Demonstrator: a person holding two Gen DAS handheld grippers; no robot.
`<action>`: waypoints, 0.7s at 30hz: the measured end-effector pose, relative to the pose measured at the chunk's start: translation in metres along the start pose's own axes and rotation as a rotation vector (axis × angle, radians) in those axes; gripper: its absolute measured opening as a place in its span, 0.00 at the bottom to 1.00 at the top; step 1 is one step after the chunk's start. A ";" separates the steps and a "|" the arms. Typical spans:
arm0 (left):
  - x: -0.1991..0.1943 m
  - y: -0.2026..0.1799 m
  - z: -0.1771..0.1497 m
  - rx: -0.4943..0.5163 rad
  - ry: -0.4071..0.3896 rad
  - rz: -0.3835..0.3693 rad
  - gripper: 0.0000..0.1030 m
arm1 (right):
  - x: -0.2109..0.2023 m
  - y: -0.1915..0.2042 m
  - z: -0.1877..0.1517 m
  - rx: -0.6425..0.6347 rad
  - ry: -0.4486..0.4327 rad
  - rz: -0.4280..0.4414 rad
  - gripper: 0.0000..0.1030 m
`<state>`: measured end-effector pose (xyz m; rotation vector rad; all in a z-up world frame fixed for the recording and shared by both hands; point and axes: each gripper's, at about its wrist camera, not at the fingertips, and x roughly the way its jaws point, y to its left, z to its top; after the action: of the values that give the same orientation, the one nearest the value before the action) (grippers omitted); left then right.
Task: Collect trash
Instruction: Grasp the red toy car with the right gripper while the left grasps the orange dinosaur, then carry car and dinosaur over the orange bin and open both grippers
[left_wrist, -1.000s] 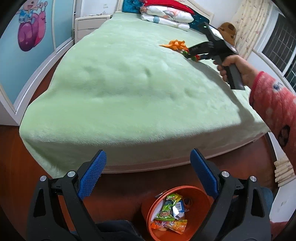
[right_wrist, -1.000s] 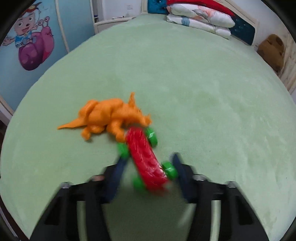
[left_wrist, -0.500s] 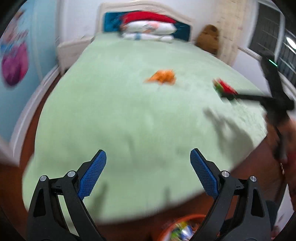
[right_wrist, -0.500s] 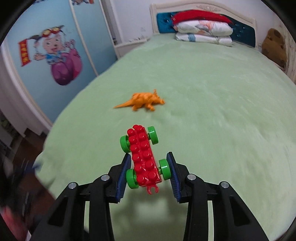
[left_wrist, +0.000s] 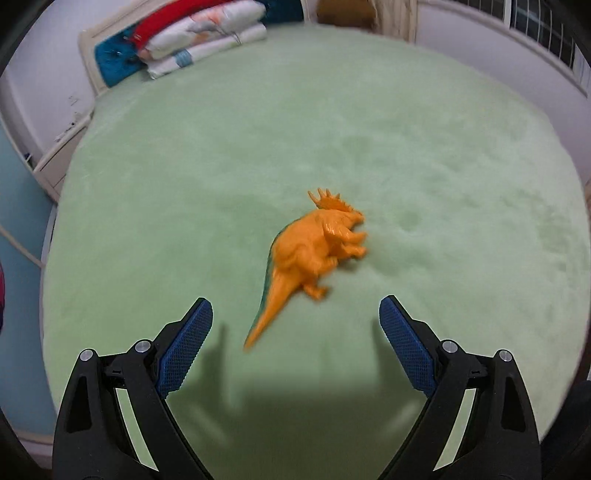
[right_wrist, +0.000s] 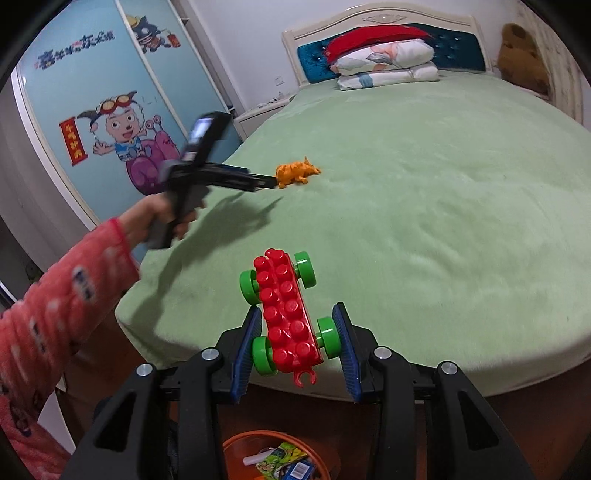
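Note:
An orange toy dinosaur (left_wrist: 314, 254) lies on its side on the green bed (left_wrist: 184, 177). My left gripper (left_wrist: 295, 326) is open, its jaws wide apart just short of the dinosaur's tail. In the right wrist view the left gripper (right_wrist: 264, 181) reaches over the bed beside the dinosaur (right_wrist: 295, 171). My right gripper (right_wrist: 295, 332) is shut on a red brick car with green wheels (right_wrist: 288, 317), held above the bed's foot edge. An orange bin (right_wrist: 273, 458) with snack wrappers stands on the floor below it.
Folded quilts and pillows (right_wrist: 384, 61) lie at the headboard. A brown teddy bear (right_wrist: 521, 51) sits at the far right corner. A wardrobe with cartoon pictures (right_wrist: 110, 122) and a white nightstand (right_wrist: 258, 114) stand left of the bed.
My left gripper has swung up from the floor by the bin and out over the bed to the dinosaur. My right gripper has carried the red car back to the foot of the bed.

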<state>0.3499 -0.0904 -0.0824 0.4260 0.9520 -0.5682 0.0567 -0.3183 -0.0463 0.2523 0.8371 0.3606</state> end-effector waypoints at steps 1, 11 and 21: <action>0.005 -0.004 0.005 0.020 0.003 0.006 0.87 | -0.003 -0.001 -0.003 0.006 0.000 0.000 0.38; 0.040 -0.013 0.032 -0.011 0.036 0.005 0.65 | -0.017 -0.019 -0.017 0.063 -0.002 -0.014 0.38; 0.005 -0.008 0.003 -0.130 -0.030 0.024 0.65 | -0.024 -0.010 -0.018 0.044 -0.029 0.000 0.38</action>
<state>0.3493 -0.0995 -0.0857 0.3110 0.9482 -0.4866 0.0299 -0.3362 -0.0454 0.2977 0.8166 0.3385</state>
